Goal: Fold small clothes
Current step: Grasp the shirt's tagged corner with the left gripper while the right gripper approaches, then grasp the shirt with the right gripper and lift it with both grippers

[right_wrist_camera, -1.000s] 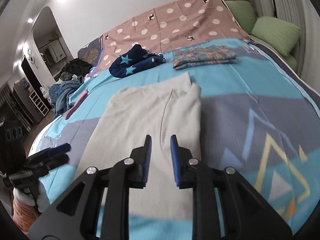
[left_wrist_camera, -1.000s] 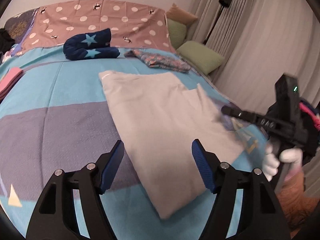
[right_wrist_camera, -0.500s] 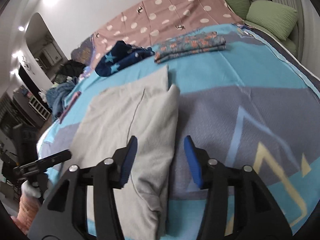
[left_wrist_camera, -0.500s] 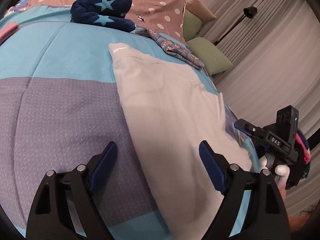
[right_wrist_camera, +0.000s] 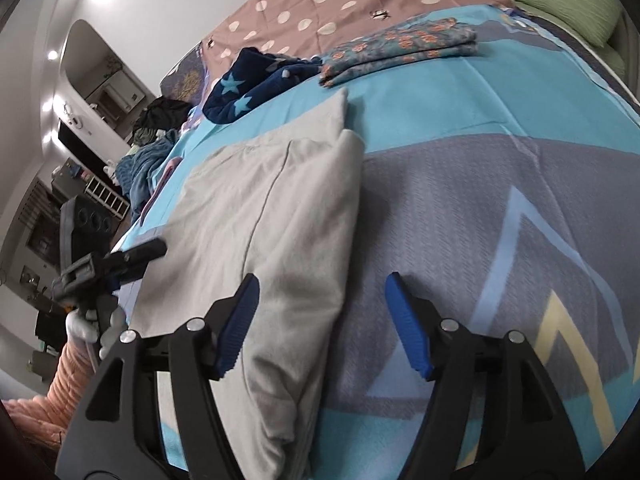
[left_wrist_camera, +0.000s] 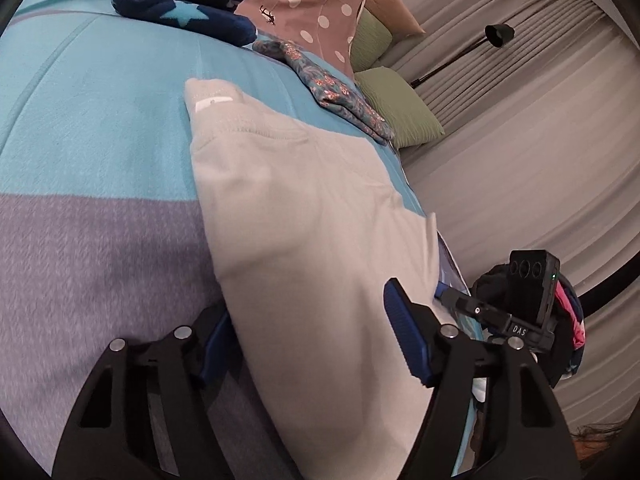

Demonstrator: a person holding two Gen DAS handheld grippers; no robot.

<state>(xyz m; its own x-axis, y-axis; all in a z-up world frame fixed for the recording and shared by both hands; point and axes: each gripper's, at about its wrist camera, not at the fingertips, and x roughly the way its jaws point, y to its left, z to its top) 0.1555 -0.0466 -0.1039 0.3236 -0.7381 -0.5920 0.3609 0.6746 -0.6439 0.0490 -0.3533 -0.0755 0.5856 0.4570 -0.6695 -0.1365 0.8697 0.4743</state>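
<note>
Pale grey folded cotton garment [left_wrist_camera: 320, 240] lying lengthwise on the blue patterned bed cover [left_wrist_camera: 100, 140]. Right hand-held gripper [right_wrist_camera: 324, 324], jaws just widening, now straddling its near right edge, ungripped; left hand-held gripper [left_wrist_camera: 304, 340] narrowing slightly, straddling the left edge. Both likely readying the next fold.

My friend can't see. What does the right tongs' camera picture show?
The right tongs stand open over one edge of grey clothes lying flat on a blue bed. The left tongs wait at the other edge. Behind lie star clothes and flowery clothes.
</note>
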